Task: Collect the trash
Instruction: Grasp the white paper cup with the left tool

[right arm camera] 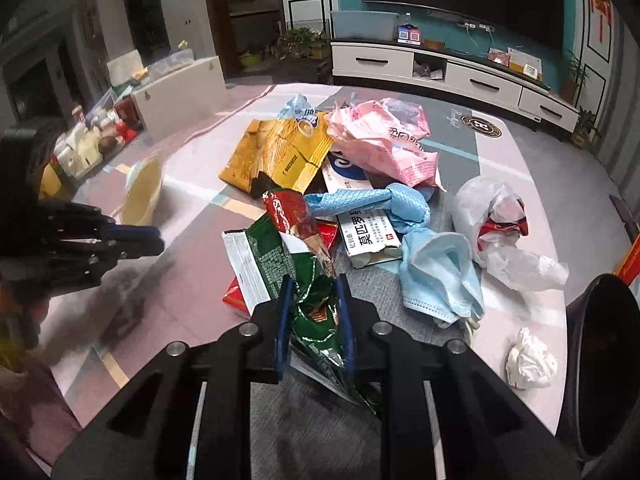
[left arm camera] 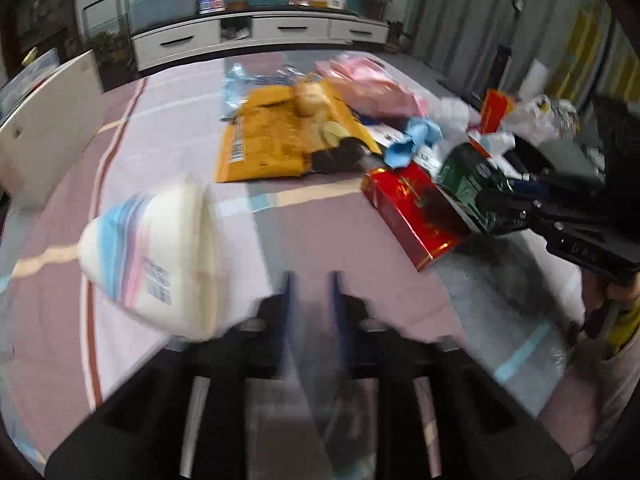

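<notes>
Trash is heaped on the pink and grey table [right arm camera: 188, 280]. My right gripper [right arm camera: 315, 286] is shut on a crumpled green foil wrapper [right arm camera: 316, 312] at the near edge of the pile; the left wrist view shows that gripper [left arm camera: 486, 200] with the green wrapper [left arm camera: 468, 172] in it. My left gripper [left arm camera: 314, 286] is blurred and open over bare table, with nothing between its fingers. A paper cup [left arm camera: 156, 256] with blue and pink stripes lies on its side just left of it. The right wrist view has the left gripper [right arm camera: 158, 240] below the cup [right arm camera: 144, 192].
The pile holds a yellow bag [right arm camera: 276, 152], a pink bag [right arm camera: 384, 144], a blue cloth [right arm camera: 384, 200], a medicine box [right arm camera: 368, 236], a face mask [right arm camera: 440, 276], a white plastic bag [right arm camera: 480, 216] and a tissue ball [right arm camera: 530, 360]. A red box [left arm camera: 416, 216] lies beside the wrapper. A dark bin [right arm camera: 604, 360] stands right.
</notes>
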Action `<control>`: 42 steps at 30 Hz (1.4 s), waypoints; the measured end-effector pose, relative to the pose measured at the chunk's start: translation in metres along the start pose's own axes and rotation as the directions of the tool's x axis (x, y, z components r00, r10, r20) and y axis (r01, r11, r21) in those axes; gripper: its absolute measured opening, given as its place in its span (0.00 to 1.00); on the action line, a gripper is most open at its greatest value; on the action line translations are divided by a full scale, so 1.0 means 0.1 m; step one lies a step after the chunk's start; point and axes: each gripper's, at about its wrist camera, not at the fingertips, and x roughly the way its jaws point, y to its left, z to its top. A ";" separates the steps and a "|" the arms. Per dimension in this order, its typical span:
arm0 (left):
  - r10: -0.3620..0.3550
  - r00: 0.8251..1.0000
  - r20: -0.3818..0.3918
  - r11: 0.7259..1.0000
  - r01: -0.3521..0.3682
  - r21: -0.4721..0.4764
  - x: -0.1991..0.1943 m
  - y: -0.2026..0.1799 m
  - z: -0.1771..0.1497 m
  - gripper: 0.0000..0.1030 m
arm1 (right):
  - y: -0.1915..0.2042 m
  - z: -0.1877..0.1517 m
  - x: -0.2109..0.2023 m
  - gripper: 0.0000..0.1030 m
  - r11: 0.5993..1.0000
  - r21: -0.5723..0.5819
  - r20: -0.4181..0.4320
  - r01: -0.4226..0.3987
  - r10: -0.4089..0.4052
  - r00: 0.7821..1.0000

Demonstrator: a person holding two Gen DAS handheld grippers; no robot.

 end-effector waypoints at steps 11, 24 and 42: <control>0.060 0.991 0.118 0.969 -0.029 -0.246 -0.57 0.73 0.04 0.72 | 0.03 0.06 -0.04 0.21 0.998 0.029 0.030 -0.048 0.047 0.998; 0.066 0.990 0.121 0.983 -0.044 -0.176 -1.05 0.68 -0.12 0.82 | -0.01 0.07 -0.02 0.21 0.996 0.051 0.029 -0.071 0.070 0.997; 0.130 0.968 -0.214 0.988 -0.145 -0.057 0.15 0.85 -0.03 0.81 | -0.02 0.05 -0.07 0.21 0.996 0.063 0.038 -0.064 0.062 0.997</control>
